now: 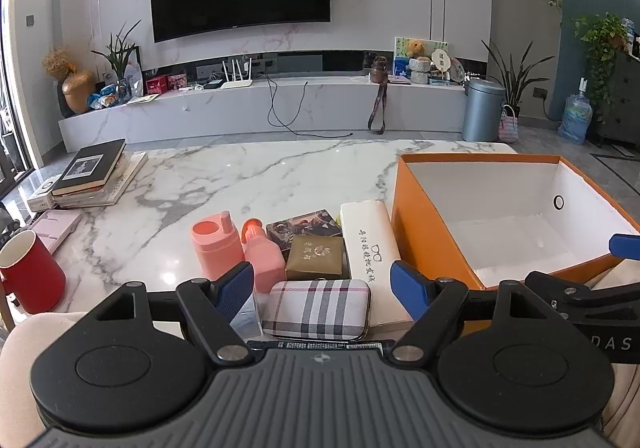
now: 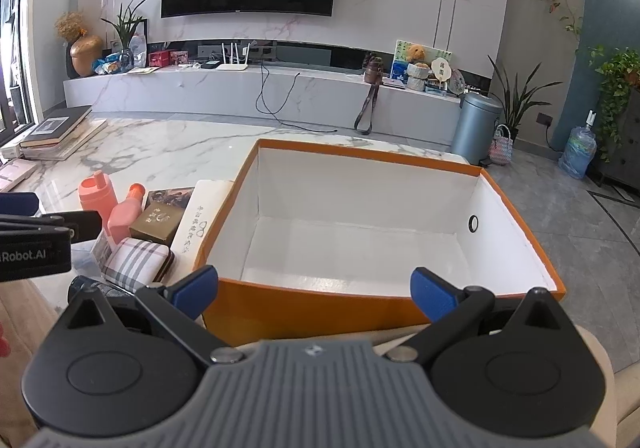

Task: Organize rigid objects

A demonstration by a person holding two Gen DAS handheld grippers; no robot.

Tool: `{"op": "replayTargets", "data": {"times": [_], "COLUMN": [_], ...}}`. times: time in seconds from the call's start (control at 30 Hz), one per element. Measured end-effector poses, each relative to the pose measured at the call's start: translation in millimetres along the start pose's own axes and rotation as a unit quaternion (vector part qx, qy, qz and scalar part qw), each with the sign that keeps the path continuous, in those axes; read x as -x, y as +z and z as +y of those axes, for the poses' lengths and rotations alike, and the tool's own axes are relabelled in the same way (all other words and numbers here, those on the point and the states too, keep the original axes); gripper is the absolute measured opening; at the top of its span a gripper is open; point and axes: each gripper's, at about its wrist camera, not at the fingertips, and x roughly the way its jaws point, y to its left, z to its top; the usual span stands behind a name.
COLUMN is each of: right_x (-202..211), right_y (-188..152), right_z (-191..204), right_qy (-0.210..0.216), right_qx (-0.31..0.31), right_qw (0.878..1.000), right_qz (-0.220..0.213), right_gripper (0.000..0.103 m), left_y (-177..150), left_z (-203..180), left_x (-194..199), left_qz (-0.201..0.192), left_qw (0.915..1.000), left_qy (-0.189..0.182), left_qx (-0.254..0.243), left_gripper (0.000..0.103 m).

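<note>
Marble table (image 1: 256,176), pink case (image 1: 56,226) partly cropped

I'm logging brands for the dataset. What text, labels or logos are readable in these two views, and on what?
"Robot.AI": on the left gripper's black body, start cut off.
"DAS": on the right gripper's black body, partial.
Chinese characters with a glasses drawing: long white box; not legible.
Gold characters and emblem: brown box; too blurred.
Black label strip below the plaid case: too small.
</note>
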Motion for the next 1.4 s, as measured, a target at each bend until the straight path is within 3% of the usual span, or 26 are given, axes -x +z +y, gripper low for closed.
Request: {"op": "replayTargets", "data": {"times": [0.9, 1.4], "right_x": [2.0, -2.6], "right_y": [0.1, 1.9], "right_z": [1.1, 0.0], "right_qy": [0.0, 0.012], "right_qx": [0.0, 0.0], "right_qw": [1.0, 1.0], "right_qz": [0.001, 0.013], "right_gripper": [0.101, 0.101], "left_y": [-1.9, 4.5], "left_z": [2.0, 12.8], "left_x": [1.2, -1.5], "left_qz": [0.0, 0.021], "left_qw": [1.0, 0.9994], "left_qy": [0.0, -0.022], "left_qx": [0.0, 0.015], "left_gripper": [0.091, 0.089]}}
